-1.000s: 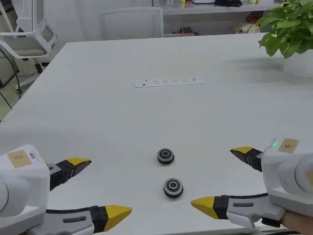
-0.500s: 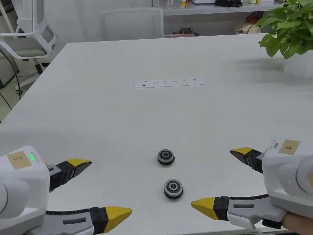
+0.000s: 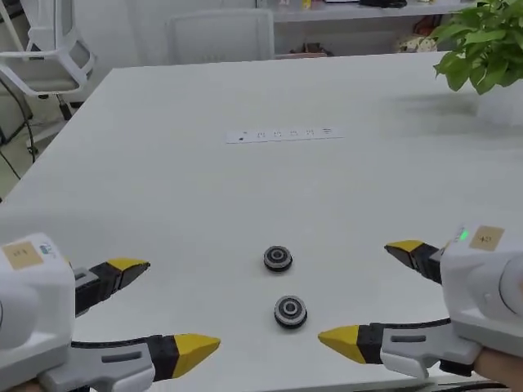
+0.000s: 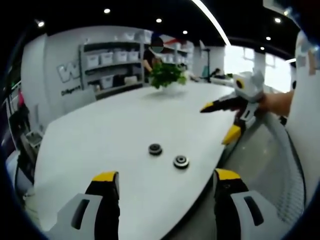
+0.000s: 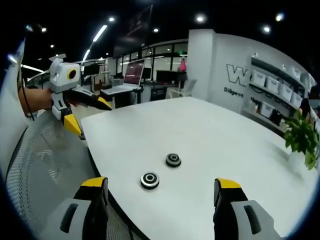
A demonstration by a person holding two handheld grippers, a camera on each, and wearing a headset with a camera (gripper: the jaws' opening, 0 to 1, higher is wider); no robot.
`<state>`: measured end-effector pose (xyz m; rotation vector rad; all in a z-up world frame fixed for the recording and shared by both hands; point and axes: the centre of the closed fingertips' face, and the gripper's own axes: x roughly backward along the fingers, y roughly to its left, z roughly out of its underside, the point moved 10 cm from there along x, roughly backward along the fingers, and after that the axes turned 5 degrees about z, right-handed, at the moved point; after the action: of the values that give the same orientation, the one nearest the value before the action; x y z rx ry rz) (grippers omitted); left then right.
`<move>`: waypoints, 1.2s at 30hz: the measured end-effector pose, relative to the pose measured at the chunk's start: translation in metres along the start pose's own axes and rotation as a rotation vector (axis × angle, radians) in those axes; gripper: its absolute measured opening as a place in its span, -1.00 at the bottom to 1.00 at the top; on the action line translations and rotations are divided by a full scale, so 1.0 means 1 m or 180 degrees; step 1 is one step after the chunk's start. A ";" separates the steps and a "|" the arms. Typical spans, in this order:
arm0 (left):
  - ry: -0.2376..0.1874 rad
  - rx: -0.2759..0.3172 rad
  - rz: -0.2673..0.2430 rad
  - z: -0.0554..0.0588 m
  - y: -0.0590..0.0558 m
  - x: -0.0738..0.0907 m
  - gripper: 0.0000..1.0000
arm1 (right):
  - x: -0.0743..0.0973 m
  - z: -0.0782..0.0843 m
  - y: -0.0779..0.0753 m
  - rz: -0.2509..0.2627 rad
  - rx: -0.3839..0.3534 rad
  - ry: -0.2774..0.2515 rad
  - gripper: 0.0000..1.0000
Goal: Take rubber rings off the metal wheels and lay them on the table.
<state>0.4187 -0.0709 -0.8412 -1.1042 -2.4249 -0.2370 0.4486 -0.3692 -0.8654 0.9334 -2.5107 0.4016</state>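
Observation:
Two small metal wheels with black rubber rings lie flat on the white table [image 3: 245,188]: the far wheel [image 3: 278,259] [image 4: 155,149] [image 5: 173,160] and the near wheel [image 3: 290,311] [image 4: 181,161] [image 5: 149,180]. My left gripper [image 3: 170,304] [image 4: 162,182] hovers at the table's near left edge, open, with nothing between its yellow-tipped fingers. At the near right my right gripper [image 3: 372,290] [image 5: 162,187] is open too and holds nothing. Both wheels sit between the two grippers, apart from each.
A flush power strip [image 3: 282,135] is set in the table's middle. A potted plant [image 3: 482,45] stands at the far right corner. Chairs [image 3: 216,37] and shelves stand beyond the far edge. A person is by the shelves in the left gripper view.
The head camera has shifted slightly. My left gripper has dropped a little lower and to the left in the view. The wheels have not moved.

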 end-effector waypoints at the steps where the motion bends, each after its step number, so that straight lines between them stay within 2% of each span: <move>1: 0.0010 -0.0001 0.0004 0.000 0.000 0.000 0.57 | 0.000 0.000 0.000 -0.0004 0.0003 -0.0001 0.74; 5: 0.0028 0.0003 0.0018 0.000 0.002 -0.001 0.57 | 0.000 -0.003 -0.002 -0.0037 0.0017 -0.0015 0.75; 14: -0.0066 0.0217 0.0029 -0.004 0.011 -0.001 0.55 | -0.002 -0.008 -0.007 -0.0110 -0.0025 -0.0029 0.74; 17: -0.0046 0.0135 0.0009 -0.005 0.013 -0.003 0.55 | -0.005 -0.011 -0.012 -0.0124 -0.0037 -0.0058 0.73; 21: -0.0054 0.0126 0.0023 -0.008 0.018 -0.008 0.55 | -0.010 -0.013 -0.017 -0.0142 -0.0024 -0.0076 0.72; 29: -0.0047 0.0052 0.0092 -0.016 0.028 -0.019 0.54 | -0.020 -0.019 -0.025 -0.0173 0.0092 -0.0123 0.69; 32: -0.0028 -0.0008 0.0113 -0.019 0.033 -0.024 0.53 | -0.025 -0.019 -0.026 -0.0196 0.0204 -0.0120 0.66; 36: -0.0033 0.0058 0.0198 -0.020 0.038 -0.034 0.53 | -0.031 -0.018 -0.027 -0.0219 0.0275 -0.0138 0.63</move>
<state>0.4732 -0.0746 -0.8412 -1.1734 -2.3928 -0.1892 0.4928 -0.3648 -0.8617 1.0692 -2.5093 0.4759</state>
